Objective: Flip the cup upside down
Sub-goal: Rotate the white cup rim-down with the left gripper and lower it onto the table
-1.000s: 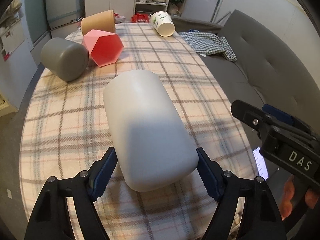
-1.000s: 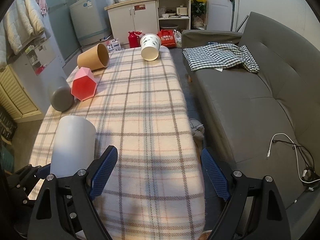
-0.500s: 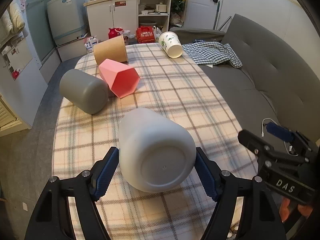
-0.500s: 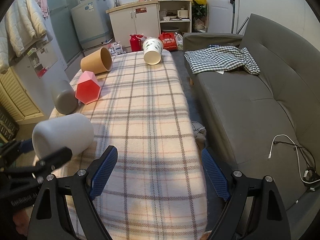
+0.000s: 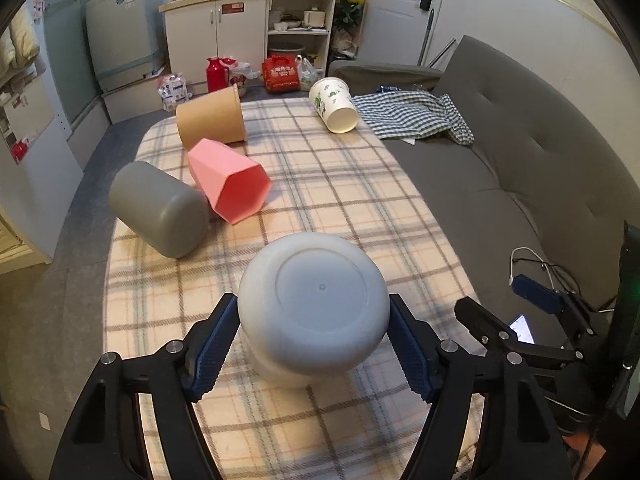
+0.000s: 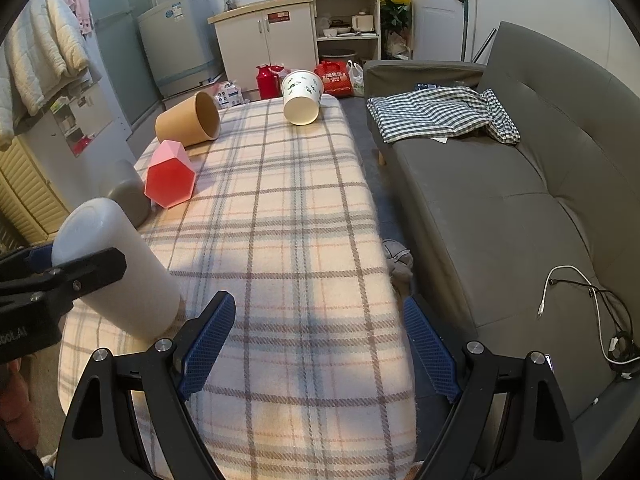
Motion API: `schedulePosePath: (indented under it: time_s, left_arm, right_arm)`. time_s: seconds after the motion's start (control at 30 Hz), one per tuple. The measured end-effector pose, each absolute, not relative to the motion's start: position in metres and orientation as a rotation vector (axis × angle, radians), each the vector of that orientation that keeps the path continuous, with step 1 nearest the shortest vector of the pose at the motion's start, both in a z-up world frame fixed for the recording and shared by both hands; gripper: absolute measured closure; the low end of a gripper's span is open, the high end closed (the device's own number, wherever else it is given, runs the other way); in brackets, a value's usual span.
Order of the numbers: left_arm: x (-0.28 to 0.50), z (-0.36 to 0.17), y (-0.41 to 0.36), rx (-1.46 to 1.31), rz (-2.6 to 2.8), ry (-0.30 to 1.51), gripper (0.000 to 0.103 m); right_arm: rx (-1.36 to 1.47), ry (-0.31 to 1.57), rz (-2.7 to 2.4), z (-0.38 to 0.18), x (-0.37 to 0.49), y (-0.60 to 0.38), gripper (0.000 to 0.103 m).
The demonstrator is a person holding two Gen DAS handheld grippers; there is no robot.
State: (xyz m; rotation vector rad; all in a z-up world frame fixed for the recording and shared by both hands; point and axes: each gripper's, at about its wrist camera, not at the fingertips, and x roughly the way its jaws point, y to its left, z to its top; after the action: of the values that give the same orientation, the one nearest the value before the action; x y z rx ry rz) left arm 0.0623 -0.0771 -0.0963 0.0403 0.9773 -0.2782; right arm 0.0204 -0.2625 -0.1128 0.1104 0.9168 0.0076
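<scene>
Plaid tablecloth (image 5: 328, 184); white cup (image 5: 314, 304) base-up, tilted, clamped by left tool (image 5: 312, 344).

Home — sofa (image 6: 520, 184), fridge (image 6: 180, 40), cupboard (image 6: 268, 40)

Five cups: one white (image 5: 314, 304), one grey (image 5: 160, 210), one pink (image 5: 229, 186), one brown (image 5: 211, 120), one printed paper (image 5: 334, 105), two claws: left (image 5: 312, 344), right (image 6: 318, 344)

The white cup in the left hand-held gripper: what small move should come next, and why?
Probably lower it a little and level it. The white cup is gripped in the left hand-held gripper, base up and mouth toward the table, yet the right view shows it tilted. Open only once the rim sits flat.
</scene>
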Motion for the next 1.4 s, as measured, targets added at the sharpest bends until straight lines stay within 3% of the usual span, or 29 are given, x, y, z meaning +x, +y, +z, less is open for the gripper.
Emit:
schedulePosePath:
  time_s: [0.6,1.4]
  left_arm:
    - [0.057,-0.101,-0.061,0.034,-0.261,0.988,0.026]
    - [0.023,-0.025,-0.041,0.000,-0.254,0.755,0.026]
  right_arm:
    - [0.074,0.914,0.019,-0.106,0.024,-0.250,0.017]
    - [-0.006,0.744,0.034,-0.031,-0.021,-0.219,0.017]
